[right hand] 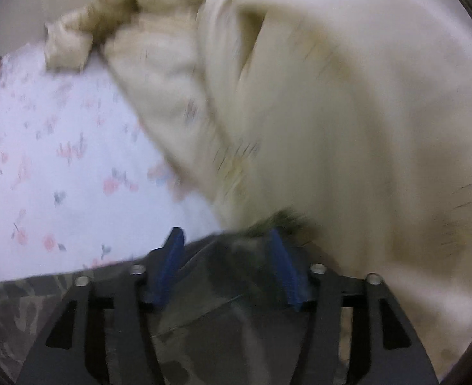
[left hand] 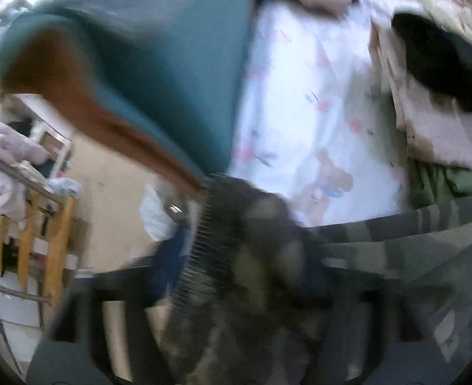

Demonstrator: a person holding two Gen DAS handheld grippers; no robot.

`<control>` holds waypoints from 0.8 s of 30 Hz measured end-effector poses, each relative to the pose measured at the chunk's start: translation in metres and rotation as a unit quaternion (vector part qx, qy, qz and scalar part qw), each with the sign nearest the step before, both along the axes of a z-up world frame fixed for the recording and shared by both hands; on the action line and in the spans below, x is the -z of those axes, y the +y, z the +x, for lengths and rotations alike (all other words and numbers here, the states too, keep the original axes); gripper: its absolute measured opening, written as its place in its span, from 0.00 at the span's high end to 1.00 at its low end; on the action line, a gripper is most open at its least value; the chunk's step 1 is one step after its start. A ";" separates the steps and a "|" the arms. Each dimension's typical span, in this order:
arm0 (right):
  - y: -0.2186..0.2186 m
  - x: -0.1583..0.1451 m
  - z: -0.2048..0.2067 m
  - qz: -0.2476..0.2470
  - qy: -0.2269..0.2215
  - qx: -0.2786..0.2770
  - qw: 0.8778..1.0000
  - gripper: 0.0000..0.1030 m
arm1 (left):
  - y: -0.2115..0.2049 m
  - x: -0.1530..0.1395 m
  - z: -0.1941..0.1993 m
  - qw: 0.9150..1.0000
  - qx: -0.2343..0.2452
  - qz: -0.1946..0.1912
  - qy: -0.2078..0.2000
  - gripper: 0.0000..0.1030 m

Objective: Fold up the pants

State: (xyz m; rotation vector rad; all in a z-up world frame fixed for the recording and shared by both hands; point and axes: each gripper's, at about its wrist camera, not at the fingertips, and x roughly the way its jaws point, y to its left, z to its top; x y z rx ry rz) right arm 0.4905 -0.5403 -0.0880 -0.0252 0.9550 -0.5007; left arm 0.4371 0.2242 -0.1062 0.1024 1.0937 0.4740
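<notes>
Pants (left hand: 412, 250) lay on the bed (left hand: 316, 96), near side. Left gripper (left hand: 245, 256) pinched a bunched edge; right gripper (right hand: 226, 256) jaws spread over cloth. Risk: one-sided lift could skew the fold.

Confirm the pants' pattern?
Green-grey camouflage on the pants; clearest in the left wrist view.

the view is smeared with blur. the left hand-held gripper (left hand: 236, 276) is largely hidden by a bunched fold of camouflage-patterned pants (left hand: 396, 256) piled over its fingers; whether the jaws are closed cannot be told. the pants trail right across a white bedsheet printed with pink bears (left hand: 303, 102). a teal cushion with a brown edge (left hand: 159, 64) stands left, a yellow wooden railing (left hand: 27, 234) lower left.
</notes>
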 end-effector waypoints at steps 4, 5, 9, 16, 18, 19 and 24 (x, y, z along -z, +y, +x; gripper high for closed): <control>0.020 -0.018 -0.020 0.040 -0.023 -0.056 0.997 0.36 | -0.016 -0.032 -0.039 0.993 0.036 0.057 -0.092 0.16; 0.029 -0.015 -0.022 0.058 -0.019 -0.070 0.996 0.36 | -0.024 -0.035 -0.045 0.991 0.049 0.069 -0.105 0.16; 0.098 0.006 -0.042 0.142 -0.004 -0.162 0.976 0.38 | -0.065 -0.057 -0.074 0.968 0.087 0.131 -0.196 0.16; 0.221 0.043 -0.060 0.174 0.016 -0.290 0.941 0.41 | -0.073 -0.040 -0.042 0.983 0.115 0.064 -0.125 0.13; 0.236 0.058 -0.055 0.190 0.031 -0.296 0.936 0.50 | -0.087 -0.004 -0.029 0.988 0.147 0.028 -0.046 0.13; 0.245 0.071 -0.053 0.196 0.044 -0.292 0.935 0.52 | -0.087 0.014 -0.023 0.991 0.134 0.021 -0.018 0.13; 0.238 0.084 -0.025 0.146 0.024 -0.246 0.958 0.54 | -0.050 0.062 -0.004 0.998 0.055 -0.006 0.007 0.08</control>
